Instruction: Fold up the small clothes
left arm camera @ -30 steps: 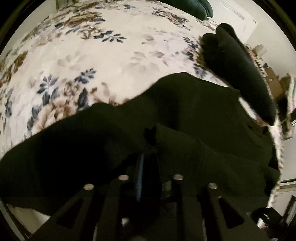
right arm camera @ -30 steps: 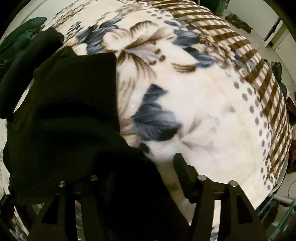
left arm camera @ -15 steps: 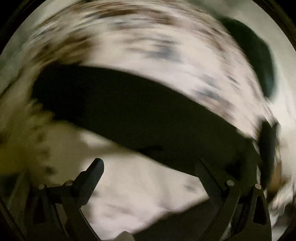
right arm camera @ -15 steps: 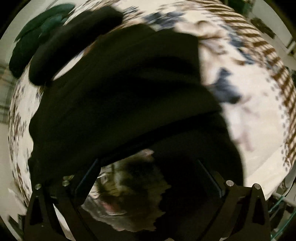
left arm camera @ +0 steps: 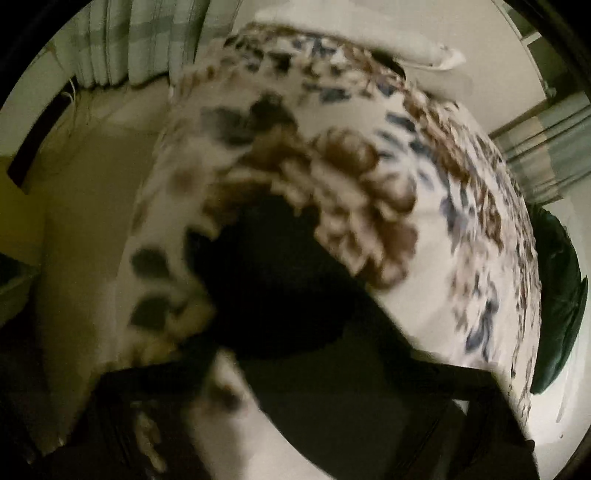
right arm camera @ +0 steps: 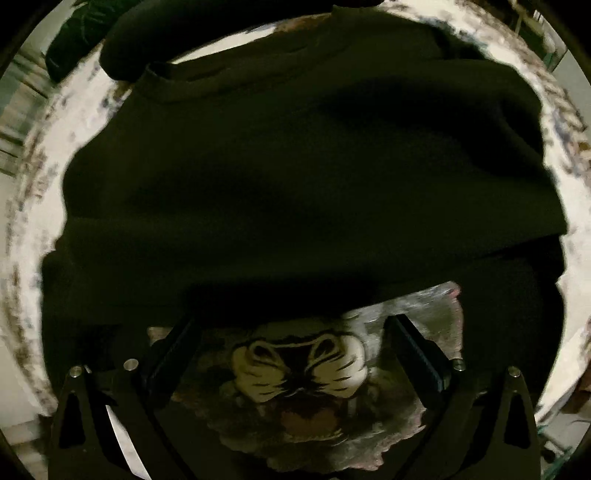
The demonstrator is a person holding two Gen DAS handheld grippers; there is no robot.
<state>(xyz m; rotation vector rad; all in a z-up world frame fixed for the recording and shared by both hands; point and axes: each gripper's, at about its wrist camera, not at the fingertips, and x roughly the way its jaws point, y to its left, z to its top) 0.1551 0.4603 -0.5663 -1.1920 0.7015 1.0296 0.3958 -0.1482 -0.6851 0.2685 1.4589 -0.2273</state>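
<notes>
A black T-shirt point(right arm camera: 295, 166) lies on a floral blanket point(right arm camera: 33, 206), its upper half folded down, with a tiger-face print point(right arm camera: 299, 373) showing below the fold. My right gripper point(right arm camera: 291, 343) is open and empty, its fingers point(right arm camera: 417, 354) spread just above the print. In the blurred left wrist view a corner of the black shirt point(left arm camera: 280, 280) lies on the blanket point(left arm camera: 424, 240). My left gripper point(left arm camera: 317, 373) is open, its dark fingers wide apart over the shirt's edge and holding nothing.
A second black garment point(right arm camera: 155, 40) and a dark green one point(right arm camera: 74, 40) lie at the blanket's far side. The green garment also shows in the left wrist view point(left arm camera: 557, 306). Curtains point(left arm camera: 140, 40), a pale floor point(left arm camera: 81, 192) and a white pillow point(left arm camera: 369, 33) surround the bed.
Both grippers let go of the shirt and opened. The top half now lies folded over the print. The left gripper has swung left toward the bed's corner; the right has pulled back.
</notes>
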